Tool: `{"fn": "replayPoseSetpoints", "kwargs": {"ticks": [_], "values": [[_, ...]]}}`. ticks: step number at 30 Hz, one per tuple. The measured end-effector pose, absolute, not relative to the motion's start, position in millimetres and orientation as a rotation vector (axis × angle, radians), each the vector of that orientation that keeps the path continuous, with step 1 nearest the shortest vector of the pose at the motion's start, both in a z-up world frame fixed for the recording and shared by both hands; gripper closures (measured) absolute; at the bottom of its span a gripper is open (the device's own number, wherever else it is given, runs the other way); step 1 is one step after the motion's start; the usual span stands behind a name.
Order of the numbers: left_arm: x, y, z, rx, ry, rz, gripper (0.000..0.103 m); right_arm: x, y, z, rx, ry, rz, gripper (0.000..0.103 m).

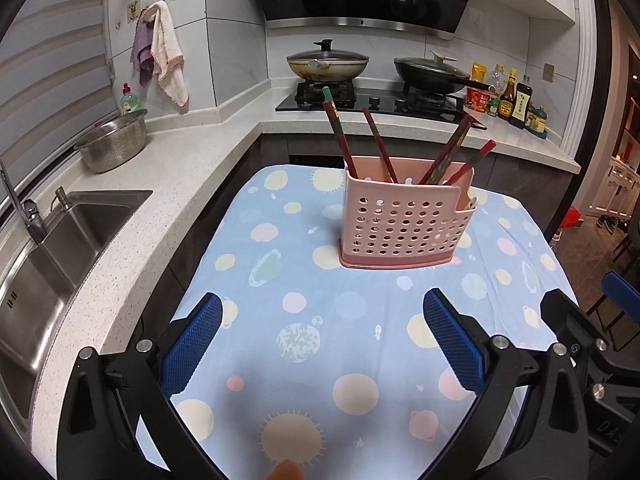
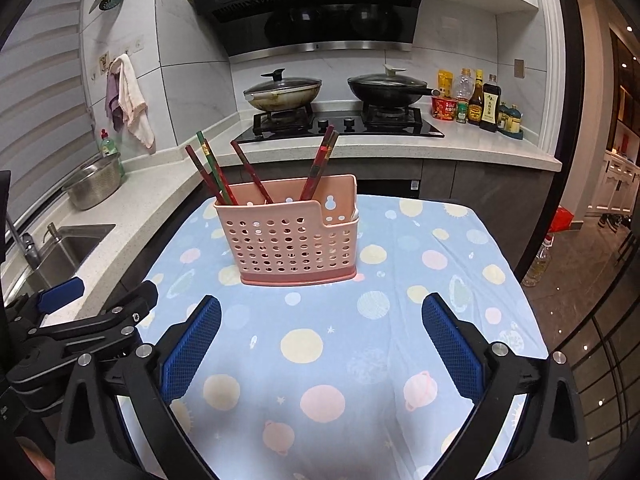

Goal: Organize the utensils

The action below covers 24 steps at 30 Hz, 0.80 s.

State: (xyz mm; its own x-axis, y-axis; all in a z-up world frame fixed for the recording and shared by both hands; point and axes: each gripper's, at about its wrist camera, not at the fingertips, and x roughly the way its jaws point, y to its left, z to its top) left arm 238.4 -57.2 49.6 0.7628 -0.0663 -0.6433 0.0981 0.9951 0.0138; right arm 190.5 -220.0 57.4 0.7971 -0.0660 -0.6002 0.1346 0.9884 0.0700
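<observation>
A pink perforated utensil holder stands upright on the table with the blue planet-print cloth. Several red chopsticks lean in its main compartment. A pale utensil tip shows in the lower side pocket. My left gripper hangs over the cloth in front of the holder, open, with nothing between its blue pads. My right gripper is beside it, also wide open and empty. Each gripper shows at the edge of the other's view.
A white counter wraps the left side with a steel sink and a metal colander. Behind are a gas hob with two lidded pans and sauce bottles. The floor lies off the table's right edge.
</observation>
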Motion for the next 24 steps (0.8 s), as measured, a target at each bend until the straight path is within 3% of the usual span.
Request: {"fn": "replayPoseSetpoints", "kwargs": {"ticks": [24], "values": [[236, -43, 46, 0.049, 0.693, -0.043, 0.007, 187, -236, 50, 0.098, 0.652, -0.141, 0.006]]}}
